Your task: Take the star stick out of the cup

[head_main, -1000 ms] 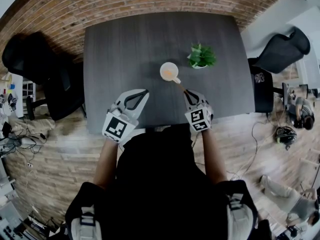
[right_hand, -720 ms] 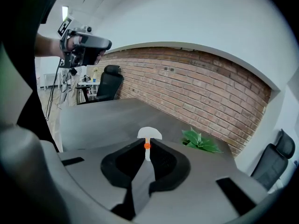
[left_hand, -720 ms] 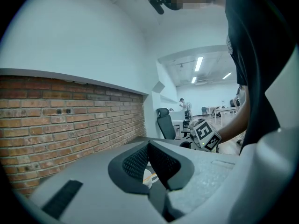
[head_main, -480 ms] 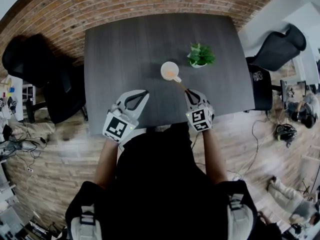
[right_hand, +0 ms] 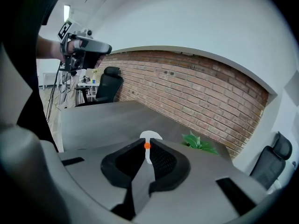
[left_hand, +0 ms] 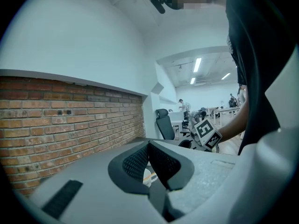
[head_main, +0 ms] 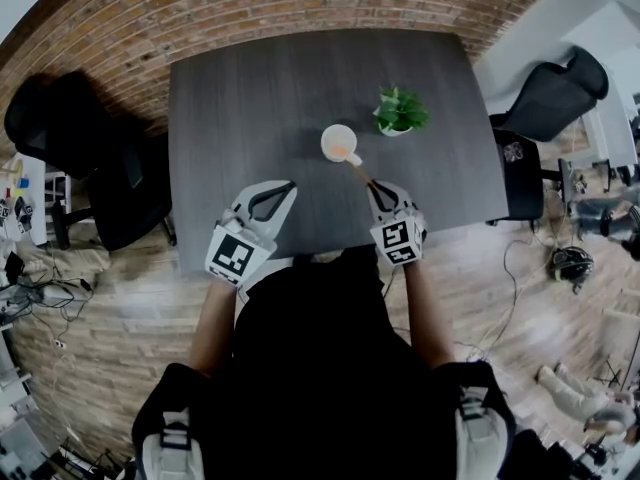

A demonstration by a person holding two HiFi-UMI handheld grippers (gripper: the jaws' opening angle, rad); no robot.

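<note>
Right gripper (head_main: 377,188) fingers clamped on star stick (head_main: 357,171) tail, star end sitting in cup (head_main: 340,145) mid-worktop (head_main: 250,88), left gripper (head_main: 288,185) fingers together, empty; I'd lift slowly along the stick's axis so the cup doesn't tip.

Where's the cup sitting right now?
Head view: the cup stands near the middle of the table, just left of the plant, straight ahead of the right gripper, whose jaws pinch the star stick leaning out of it.

The star stick (head_main: 357,171) leans from the white cup (head_main: 325,140).
</note>
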